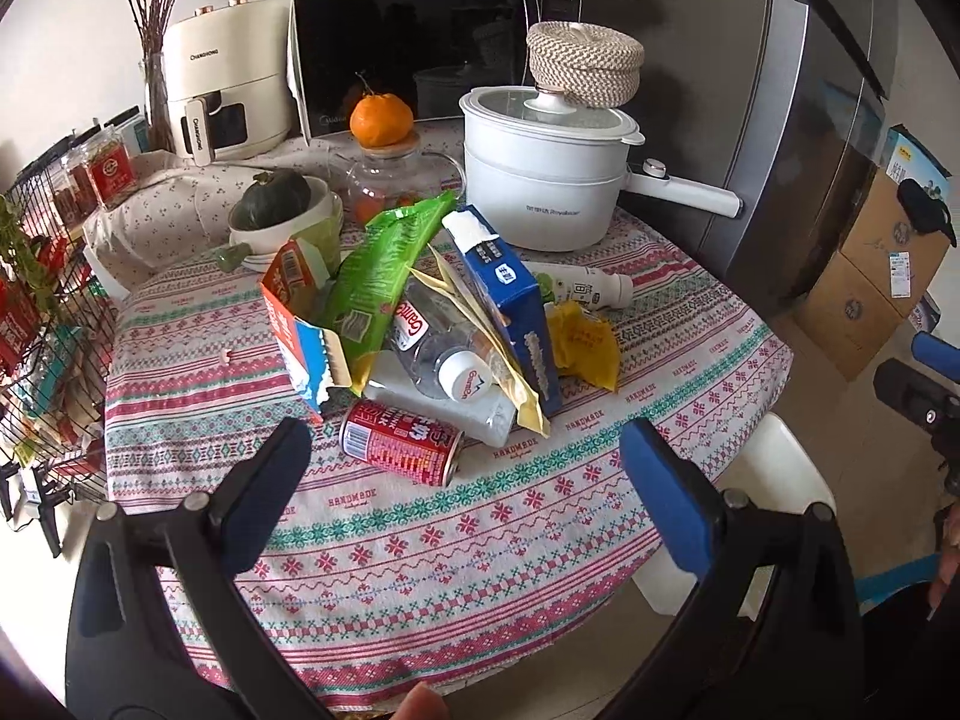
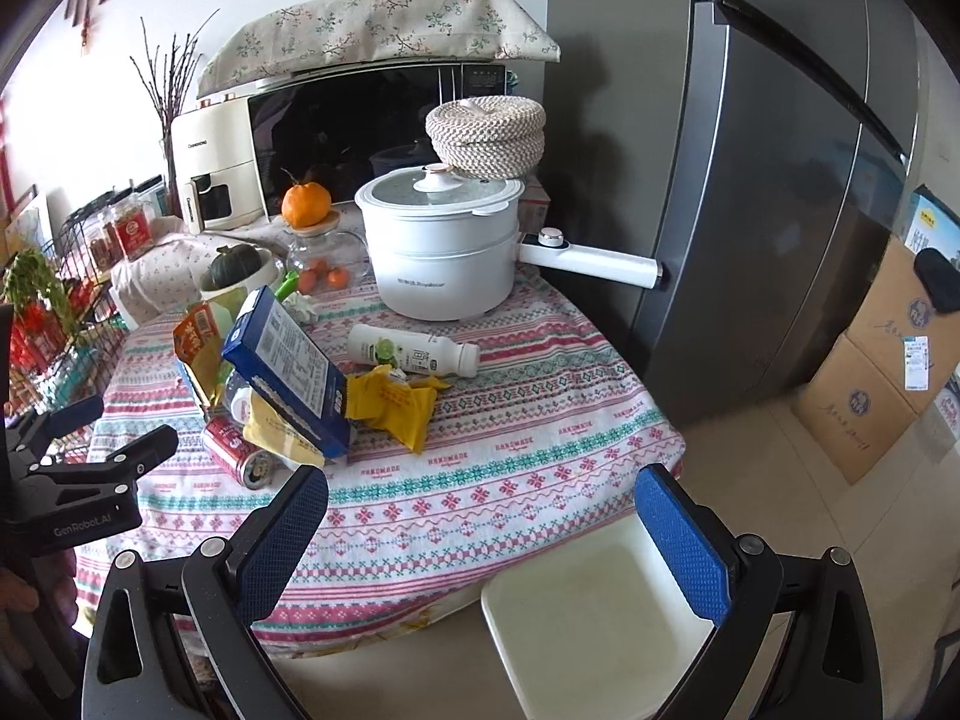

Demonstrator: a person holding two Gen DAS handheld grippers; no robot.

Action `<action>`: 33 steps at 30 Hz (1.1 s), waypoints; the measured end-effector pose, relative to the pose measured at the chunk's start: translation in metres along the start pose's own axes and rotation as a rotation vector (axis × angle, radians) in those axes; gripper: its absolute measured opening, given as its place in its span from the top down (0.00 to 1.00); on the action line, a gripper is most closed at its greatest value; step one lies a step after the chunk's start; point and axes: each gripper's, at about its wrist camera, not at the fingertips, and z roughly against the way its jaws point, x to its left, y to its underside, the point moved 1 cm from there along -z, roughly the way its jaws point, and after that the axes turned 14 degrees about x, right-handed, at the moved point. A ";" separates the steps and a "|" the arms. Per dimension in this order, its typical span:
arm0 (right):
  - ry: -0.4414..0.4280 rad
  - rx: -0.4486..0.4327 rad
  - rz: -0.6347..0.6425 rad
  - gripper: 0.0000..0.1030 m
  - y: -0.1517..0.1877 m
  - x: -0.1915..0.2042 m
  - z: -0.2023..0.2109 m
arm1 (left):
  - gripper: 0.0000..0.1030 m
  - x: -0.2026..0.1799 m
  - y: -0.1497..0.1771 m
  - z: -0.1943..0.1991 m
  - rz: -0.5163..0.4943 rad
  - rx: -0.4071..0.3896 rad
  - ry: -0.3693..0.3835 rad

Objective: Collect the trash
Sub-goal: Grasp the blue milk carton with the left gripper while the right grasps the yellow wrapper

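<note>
The left gripper (image 1: pixel 459 450) hangs over the near edge of the round table (image 1: pixel 420 540), and its two blue pads are wide apart with nothing between them. Just past its tips lies a red can (image 1: pixel 399 441) on its side, at the front of a heap of trash in the middle of the table. In the left view the heap shows a torn orange and blue carton (image 1: pixel 300 324), a green bag (image 1: pixel 384 276), a clear plastic bottle (image 1: pixel 438 348) with a white cap, a blue box (image 1: pixel 510 306) and a crumpled yellow wrapper (image 1: pixel 585 342), all leaning on or touching each other. The right gripper (image 2: pixel 480 501) is also spread open and holds nothing. It hangs past the table's edge, above a white bin (image 2: pixel 594 612) that sits on the floor beside the table. Only the right view looks down into this bin; the left view shows just a bit of its rim. The right view also shows the whole white drink bottle (image 2: pixel 414 357) lying flat behind the wrapper, while the left view hides half of it behind the blue box. The green bag is mostly hidden in the right view. Behind the trash stand a white pot (image 2: pixel 444 252), an orange (image 1: pixel 381 120) on a glass jar, and a microwave (image 1: pixel 432 42).
</note>
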 end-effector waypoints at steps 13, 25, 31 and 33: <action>-0.177 0.183 -0.043 0.00 -0.024 -0.023 -0.084 | 0.17 0.006 -0.041 -0.044 0.020 0.014 0.162; -0.195 0.182 -0.069 0.00 -0.034 -0.026 -0.096 | 0.72 -0.016 -0.070 -0.065 0.055 -0.004 0.069; -0.235 0.209 -0.102 0.00 -0.044 -0.031 -0.115 | 0.75 -0.009 -0.069 -0.034 0.078 -0.106 0.127; -0.259 0.227 -0.124 0.01 -0.048 -0.031 -0.127 | 0.75 -0.006 -0.065 -0.021 0.081 -0.141 0.146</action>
